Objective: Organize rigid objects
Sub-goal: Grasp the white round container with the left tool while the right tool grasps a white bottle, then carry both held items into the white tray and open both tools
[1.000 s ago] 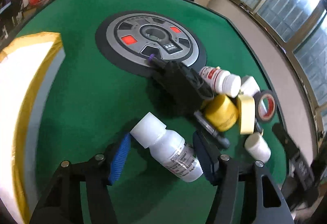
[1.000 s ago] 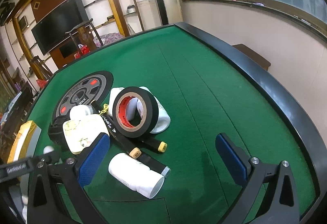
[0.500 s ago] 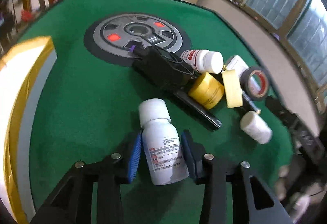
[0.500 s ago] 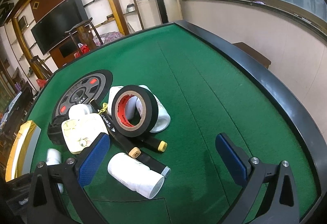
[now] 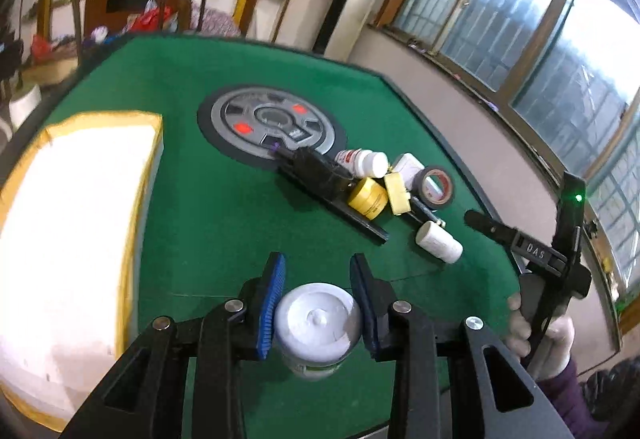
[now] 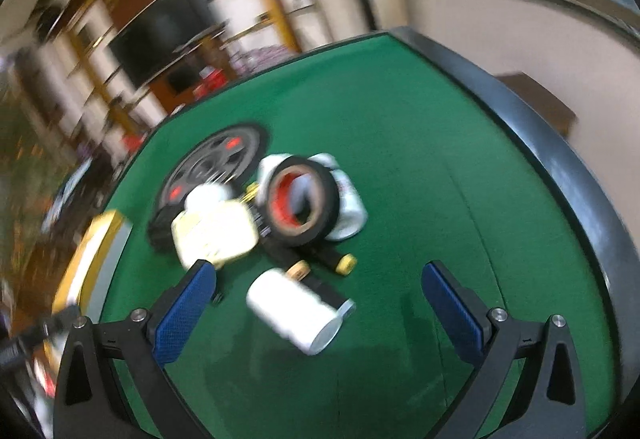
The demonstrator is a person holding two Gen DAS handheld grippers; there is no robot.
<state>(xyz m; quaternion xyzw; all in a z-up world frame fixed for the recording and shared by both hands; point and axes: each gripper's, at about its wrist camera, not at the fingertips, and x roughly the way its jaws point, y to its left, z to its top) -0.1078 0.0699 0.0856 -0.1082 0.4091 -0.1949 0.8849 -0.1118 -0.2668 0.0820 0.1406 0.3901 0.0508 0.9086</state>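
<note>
The left claw (image 5: pixel 318 301) is clamped on a white bottle (image 5: pixel 316 323), its blue ribbed pads (image 5: pixel 272 303) pressing the sides just below the cap, so the cap faces straight up at the lens and the body hangs beneath, clear of the green felt table (image 5: pixel 224 207). It looks like a light, stiff plastic bottle, smooth and probably a bit slick; the hold sits high near the shoulder, which I'd judge fine for carrying but prone to swinging if jerked. To the claw's left lies a white tray with a yellow rim (image 5: pixel 80 207), likely where it belongs.

Ahead and to the right is the remaining heap: a red-labelled white bottle (image 5: pixel 362 163), a yellow tape roll (image 5: pixel 368 198), a black tape roll (image 5: pixel 434 186), a dark marker (image 5: pixel 360 217) and a small white canister (image 5: pixel 438 242) lying on its side.

The right claw (image 6: pixel 320 305) is spread wide with nothing between its pads, hanging just over that canister (image 6: pixel 298 313). That view is blurred. The canister is round and smooth, so it may roll; gripping across its middle seems safest.
</note>
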